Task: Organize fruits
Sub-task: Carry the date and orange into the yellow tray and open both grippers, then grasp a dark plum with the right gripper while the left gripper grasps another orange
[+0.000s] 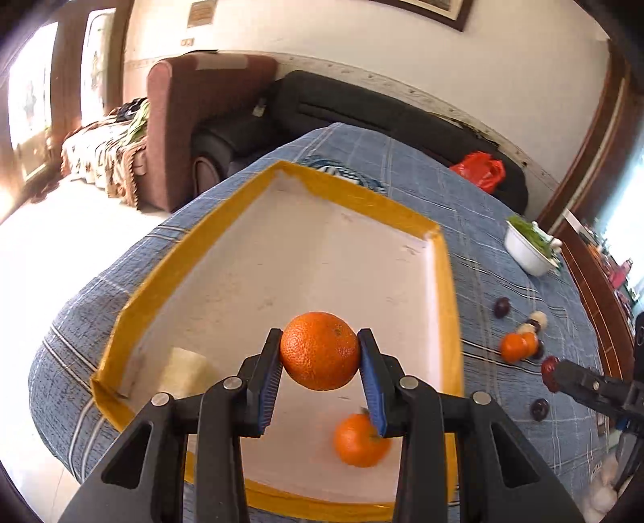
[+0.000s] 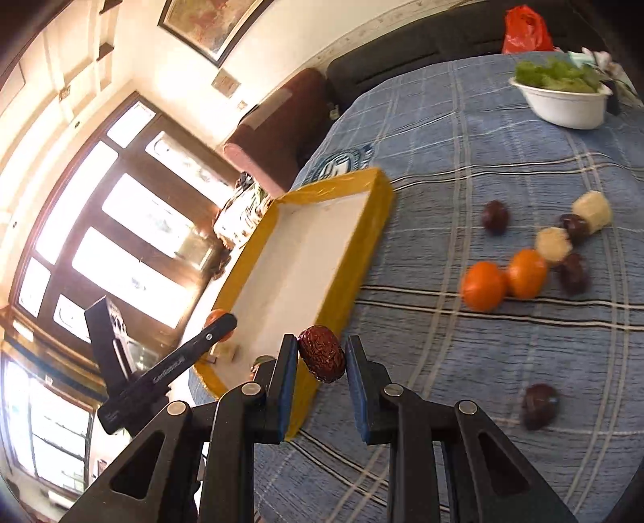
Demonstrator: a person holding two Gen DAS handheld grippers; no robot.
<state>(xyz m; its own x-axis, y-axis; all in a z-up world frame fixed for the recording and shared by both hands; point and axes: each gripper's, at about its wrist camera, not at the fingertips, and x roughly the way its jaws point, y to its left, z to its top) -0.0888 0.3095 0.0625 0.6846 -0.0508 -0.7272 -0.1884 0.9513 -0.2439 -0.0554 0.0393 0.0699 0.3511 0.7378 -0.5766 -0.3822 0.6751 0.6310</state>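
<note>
My left gripper (image 1: 320, 352) is shut on an orange tangerine (image 1: 320, 350) and holds it above the white tray with the yellow rim (image 1: 444, 281). A second tangerine (image 1: 358, 440) and a pale cylinder piece (image 1: 183, 370) lie in the tray. My right gripper (image 2: 320, 354) is shut on a wrinkled red date (image 2: 322, 354), just right of the tray's near corner (image 2: 362, 249). On the blue checked cloth lie two tangerines (image 2: 483, 285), two pale cylinders (image 2: 591, 211) and several dark dates (image 2: 495, 217). The left gripper shows in the right wrist view (image 2: 219, 324).
A white bowl of greens (image 2: 563, 104) stands at the table's far right. A red plastic bag (image 2: 523, 30) lies on the black sofa (image 1: 362, 108) behind the table. A brown armchair (image 1: 189, 120) stands at far left. One date (image 2: 537, 404) lies near the right gripper.
</note>
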